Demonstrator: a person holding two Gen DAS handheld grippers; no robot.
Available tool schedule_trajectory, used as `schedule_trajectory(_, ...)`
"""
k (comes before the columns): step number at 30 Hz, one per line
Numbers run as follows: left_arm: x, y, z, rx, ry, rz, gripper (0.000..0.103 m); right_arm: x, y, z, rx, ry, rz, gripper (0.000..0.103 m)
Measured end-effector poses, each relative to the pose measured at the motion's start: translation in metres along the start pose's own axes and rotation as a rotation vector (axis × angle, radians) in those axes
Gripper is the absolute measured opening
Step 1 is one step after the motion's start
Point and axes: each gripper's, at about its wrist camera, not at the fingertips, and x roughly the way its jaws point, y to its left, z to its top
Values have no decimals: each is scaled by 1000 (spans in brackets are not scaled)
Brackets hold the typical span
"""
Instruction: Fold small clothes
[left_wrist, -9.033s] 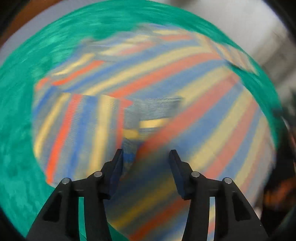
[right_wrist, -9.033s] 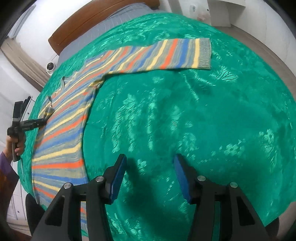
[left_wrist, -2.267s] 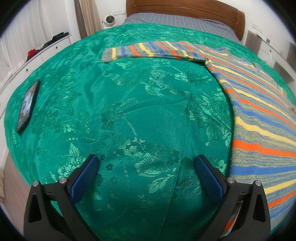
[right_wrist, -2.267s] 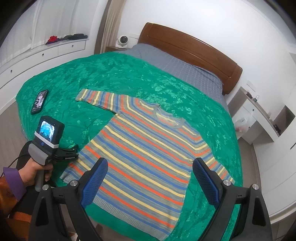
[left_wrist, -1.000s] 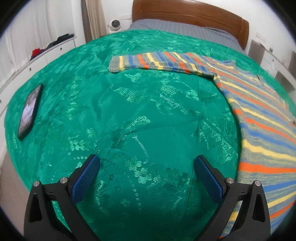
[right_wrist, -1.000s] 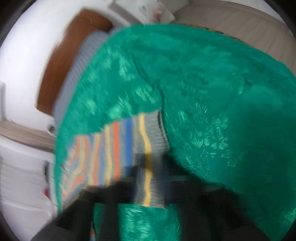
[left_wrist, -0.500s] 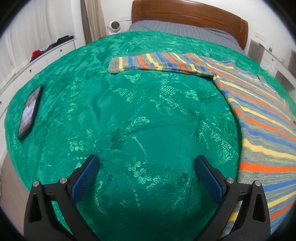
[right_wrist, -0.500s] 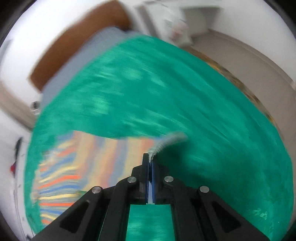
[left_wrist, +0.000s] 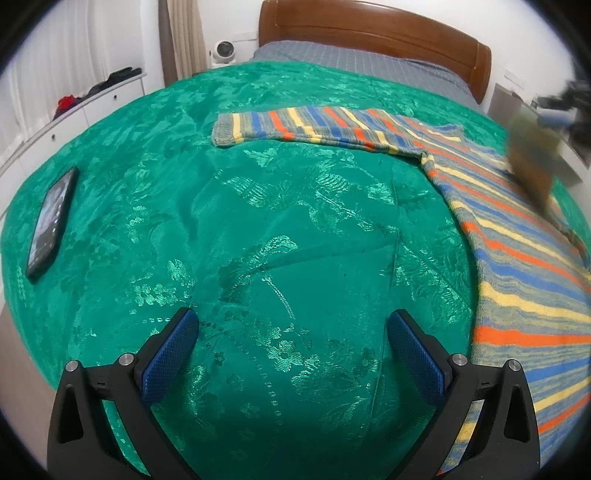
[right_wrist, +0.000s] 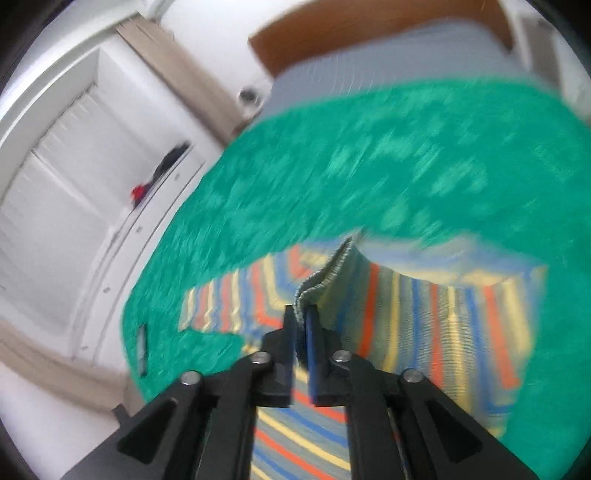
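A striped sweater (left_wrist: 517, 258) lies flat on the green bedspread (left_wrist: 258, 221), its left sleeve (left_wrist: 295, 125) stretched out to the left. My left gripper (left_wrist: 291, 317) hangs open above bare bedspread, left of the sweater's hem, holding nothing. My right gripper (right_wrist: 301, 314) pinches the grey cuff (right_wrist: 325, 277) of the other sleeve, lifted over the sweater body (right_wrist: 424, 314). Its jaws are opening, only a narrow gap apart, and the cuff still fills that gap. In the left wrist view the right gripper (left_wrist: 554, 110) is a blur at the far right, the raised sleeve (left_wrist: 532, 162) hanging beneath it.
A black phone (left_wrist: 50, 229) lies near the bed's left edge. A wooden headboard (left_wrist: 369, 29) and grey sheet are at the far end. White drawers (left_wrist: 92, 99) run along the left wall, and a small white fan (left_wrist: 223, 48) stands behind the bed.
My right gripper has swung across the bed with the sleeve cuff, rolling as it went, and is now over the sweater body. Its jaws have parted slightly. The left gripper has stayed put.
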Motion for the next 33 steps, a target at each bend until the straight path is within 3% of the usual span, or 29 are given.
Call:
schedule_trajectory(1,0,0,0,-1,0,-1,102,7,-5,-5,20,8,23,58)
schedule_trajectory(4,1,0,-1,-2,0,-2,103,19,-23,-21,92,-4,106,60)
schedule_trajectory(8,3,-2,-1,3,2,7,103,5,-54,-34,150,-10,91,60)
schedule_trajectory(10,3,-3,-1,6,2,12,103,-7,-84,-48,215,-15,53,60)
schedule_trajectory(12,3,-4,-1,7,2,15,103,-13,-129,-65,298,14,-43,60)
schedule_trajectory(13,3,-4,-2,8,2,16,103,-22,-155,-77,329,20,-148,59)
schedule_trajectory(15,3,-5,-2,9,2,21,103,-45,-181,-90,357,-22,-183,38)
schedule_trajectory(16,3,-6,-3,12,1,26,103,-63,-188,-96,370,-55,-253,42)
schedule_trajectory(17,4,-6,-3,14,1,30,103,-77,-187,-99,362,-83,-269,43)
schedule_trajectory(20,5,-8,-4,18,1,38,103,-94,-166,-103,290,-99,-190,45)
schedule_trajectory(22,4,-8,-4,17,0,40,103,-90,-148,-108,223,-79,-153,58)
schedule_trajectory(24,4,-8,-5,18,0,40,103,-73,-137,-120,174,-21,-123,61)
schedule_trajectory(27,2,-8,-6,20,2,42,103,-51,-143,-142,164,46,-188,59)
schedule_trajectory(29,1,-8,-7,19,3,42,103,-61,-149,-153,154,8,-224,52)
schedule_trajectory(33,2,-9,-6,25,3,50,103,-101,-130,-173,87,-73,-284,55)
